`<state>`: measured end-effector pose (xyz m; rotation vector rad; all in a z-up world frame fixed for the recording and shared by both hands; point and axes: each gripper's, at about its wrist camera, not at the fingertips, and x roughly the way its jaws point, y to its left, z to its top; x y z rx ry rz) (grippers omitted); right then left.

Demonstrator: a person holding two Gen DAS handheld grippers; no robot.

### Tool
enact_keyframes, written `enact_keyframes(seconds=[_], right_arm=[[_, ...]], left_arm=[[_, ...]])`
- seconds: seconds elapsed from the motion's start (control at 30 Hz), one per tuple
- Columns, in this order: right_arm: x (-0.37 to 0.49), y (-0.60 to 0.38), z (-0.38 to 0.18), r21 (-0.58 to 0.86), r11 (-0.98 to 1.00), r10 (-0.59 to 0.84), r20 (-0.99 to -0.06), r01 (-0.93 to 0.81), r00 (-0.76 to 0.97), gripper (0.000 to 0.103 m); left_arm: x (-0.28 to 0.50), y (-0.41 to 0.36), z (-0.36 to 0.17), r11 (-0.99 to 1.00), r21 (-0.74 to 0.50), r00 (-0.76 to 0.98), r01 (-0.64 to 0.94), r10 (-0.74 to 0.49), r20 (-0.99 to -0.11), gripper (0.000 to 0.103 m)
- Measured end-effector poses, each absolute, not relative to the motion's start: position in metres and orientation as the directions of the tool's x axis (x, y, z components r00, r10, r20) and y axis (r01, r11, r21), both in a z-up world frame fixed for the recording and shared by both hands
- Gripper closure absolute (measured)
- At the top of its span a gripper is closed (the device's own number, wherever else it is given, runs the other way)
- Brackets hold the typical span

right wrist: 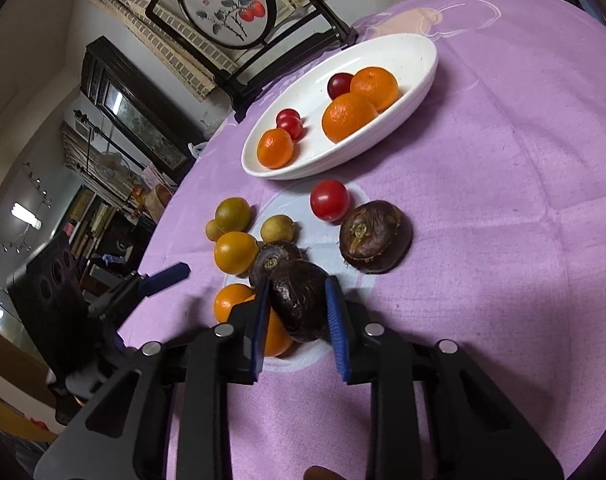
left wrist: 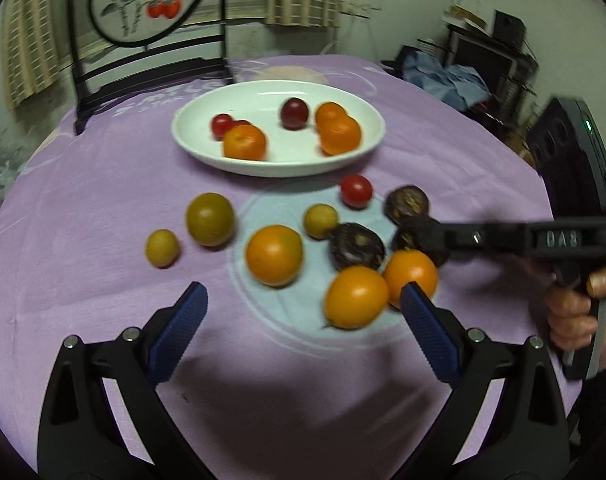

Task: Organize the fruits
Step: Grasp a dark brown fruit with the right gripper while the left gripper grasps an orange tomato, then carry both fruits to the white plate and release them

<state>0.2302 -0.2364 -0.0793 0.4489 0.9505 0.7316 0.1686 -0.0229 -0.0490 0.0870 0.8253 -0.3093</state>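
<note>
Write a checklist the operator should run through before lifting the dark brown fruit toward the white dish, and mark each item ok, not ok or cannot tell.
1. Right gripper shut on the dark brown fruit, both pads against its sides: ok.
2. Grip firm enough to lift: cannot tell.
3. Neighbouring dark fruit clear of the held one: not ok, they appear to touch.
4. Free space in the white dish for another fruit: ok, bare area in the middle.
5. Left gripper out of the path: ok, open and off to the side.
6. Red tomato lies between fruit and dish: not ok, lift over it.
</note>
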Motion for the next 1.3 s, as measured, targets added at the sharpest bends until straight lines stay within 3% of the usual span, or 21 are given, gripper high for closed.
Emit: enact_keyframes(seconds=[0.1, 0.27, 0.73, 0.87, 1.13, 1.3], right_arm=[[0.230, -0.237, -0.078, 0.637, 0.680, 0.732, -0.566, -0.363, 0.379, 0.075], [0.229, -0.237, -0.079, 0.639, 0.678, 0.734, -0.563, -0.362, 0.381, 0.075], [0.229, -0.246, -0.077, 0.676, 0.646, 0.759, -0.520, -0.355, 0.392, 0.075], [0.229, -0.245, -0.075, 0.676, 0.641, 0.763, -0.509, -0.364, 0.398, 0.075], [0.228, -0.245, -0.071, 0.671, 0.638, 0.765, -0.495, -0.377, 0.412, 0.075], [0.239, -0.245, -0.058, 0.694, 0.607, 0.787, -0.457, -0.387, 0.414, 0.075]], left_arm=[[0.165, -0.031, -0.049, 0.935, -0.037, 0.627, 0.353, -0.266, -0.732, 0.011], [0.173, -0.028, -0.055, 0.921, -0.098, 0.573, 0.376, -0.315, -0.756, 0.046], [0.171, -0.046, -0.061, 0.858, -0.086, 0.504, 0.506, -0.375, -0.778, 0.053], [0.177, -0.040, -0.064, 0.873, -0.108, 0.494, 0.475, -0.366, -0.789, 0.065], [0.175, -0.037, -0.061, 0.871, -0.134, 0.502, 0.474, -0.391, -0.771, 0.066], [0.183, -0.021, -0.040, 0.872, -0.222, 0.541, 0.437, -0.452, -0.710, 0.066]])
